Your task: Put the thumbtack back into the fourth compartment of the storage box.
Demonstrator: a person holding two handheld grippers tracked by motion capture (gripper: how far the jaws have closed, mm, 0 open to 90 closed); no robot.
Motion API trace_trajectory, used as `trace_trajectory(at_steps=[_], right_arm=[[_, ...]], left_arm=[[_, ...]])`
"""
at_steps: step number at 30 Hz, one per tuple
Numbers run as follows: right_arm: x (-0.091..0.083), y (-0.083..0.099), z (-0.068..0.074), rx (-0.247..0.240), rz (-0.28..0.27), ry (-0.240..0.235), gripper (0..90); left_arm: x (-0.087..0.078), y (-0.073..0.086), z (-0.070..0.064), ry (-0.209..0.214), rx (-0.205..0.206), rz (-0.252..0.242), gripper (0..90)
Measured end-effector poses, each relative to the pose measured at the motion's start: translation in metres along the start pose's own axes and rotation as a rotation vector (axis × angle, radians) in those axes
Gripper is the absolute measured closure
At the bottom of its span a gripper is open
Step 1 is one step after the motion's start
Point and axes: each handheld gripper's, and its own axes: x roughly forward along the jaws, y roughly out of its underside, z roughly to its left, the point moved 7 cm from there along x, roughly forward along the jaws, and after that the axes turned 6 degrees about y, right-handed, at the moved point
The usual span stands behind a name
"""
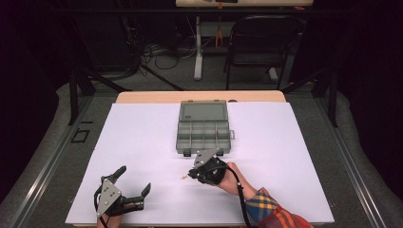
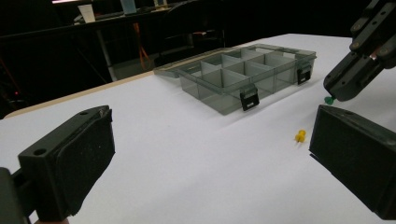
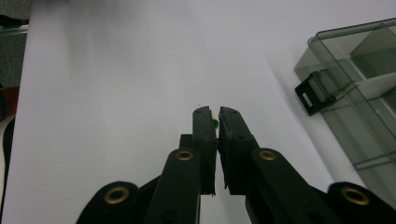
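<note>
High view: right gripper (image 1: pixel 194 175) sits just off the 6 o'clock edge of the open grey compartment box (image 1: pixel 204 127), tips angled down toward the white table sheet (image 1: pixel 142 142). A small yellowish pin (image 1: pixel 183 178) lies on the sheet at its 9 o'clock, loose. Left gripper (image 1: pixel 134 179) is parked near the table's 7 o'clock corner, jaws spread wide, holding nothing. Looks like it's just kept clear of the working arm.

Left gripper view: between its own wide-apart jaws, the yellow pushpin (image 2: pixel 300 136) lies on the sheet, the box (image 2: pixel 243 77) beyond it with lid laid flat behind. At 2 o'clock the right gripper (image 2: pixel 334 95) has a green pushpin (image 2: pixel 329 100) poking out at its tip.

Right gripper view: jaws pinched nearly together on the green pin (image 3: pixel 215 123), gripped at the very tips, likely so it can drop cleanly into a cell. Box latch (image 3: pixel 312 96) at 2 o'clock. Nearest cells look empty; the rest I can't tell.
</note>
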Motion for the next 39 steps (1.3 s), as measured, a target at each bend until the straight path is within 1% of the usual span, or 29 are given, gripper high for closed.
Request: trace_trajectory(at_steps=[2,5,8,12,13,18,19,20,22,24,26,30,35,36,39], right_arm=[[-0.005,0.000,-0.004,0.006,-0.005,0.018,85.9],[-0.009,-0.001,-0.008,0.012,-0.014,0.033,85.9],[-0.013,-0.002,-0.010,0.029,-0.019,0.035,85.9],[-0.016,-0.002,-0.012,0.026,-0.019,0.047,85.9],[-0.020,-0.003,-0.015,0.034,-0.021,0.061,85.9],[-0.032,-0.006,-0.025,0.044,-0.047,0.091,85.9],[-0.032,-0.006,-0.025,0.044,-0.047,0.091,85.9],[-0.036,-0.006,-0.030,0.051,-0.053,0.107,85.9],[-0.038,-0.006,-0.031,0.055,-0.056,0.111,85.9],[-0.044,-0.006,-0.039,0.066,-0.072,0.135,85.9],[-0.046,-0.006,-0.041,0.068,-0.075,0.142,85.9],[-0.052,-0.005,-0.050,0.081,-0.083,0.170,85.9],[-0.055,-0.005,-0.055,0.092,-0.087,0.191,85.9],[-0.058,-0.005,-0.058,0.096,-0.094,0.201,85.9],[-0.061,-0.006,-0.062,0.106,-0.102,0.211,85.9]], left_arm=[[-0.001,0.000,0.000,-0.001,-0.004,-0.004,0.1],[0.000,0.000,0.000,-0.002,-0.002,0.000,0.1],[0.000,0.000,0.000,-0.002,-0.003,0.001,0.1],[0.000,0.000,0.000,0.001,-0.003,-0.001,0.1],[0.000,0.000,0.000,0.001,-0.001,0.000,0.0],[0.000,0.000,-0.001,0.002,-0.001,0.001,0.0],[0.000,0.000,-0.001,0.002,-0.001,0.001,0.1],[0.000,0.001,-0.001,0.003,0.000,0.002,0.1],[0.000,0.000,-0.001,0.003,0.000,0.002,0.1],[0.001,0.000,-0.001,0.004,0.001,0.003,0.0],[0.001,0.000,-0.001,0.006,0.001,0.004,0.1],[0.001,0.001,-0.002,0.008,-0.001,0.004,0.1],[0.001,0.000,-0.002,0.008,-0.001,0.001,0.0],[0.001,0.000,-0.002,0.010,-0.002,0.002,0.0],[0.001,0.000,-0.002,0.010,-0.002,0.001,0.1]])
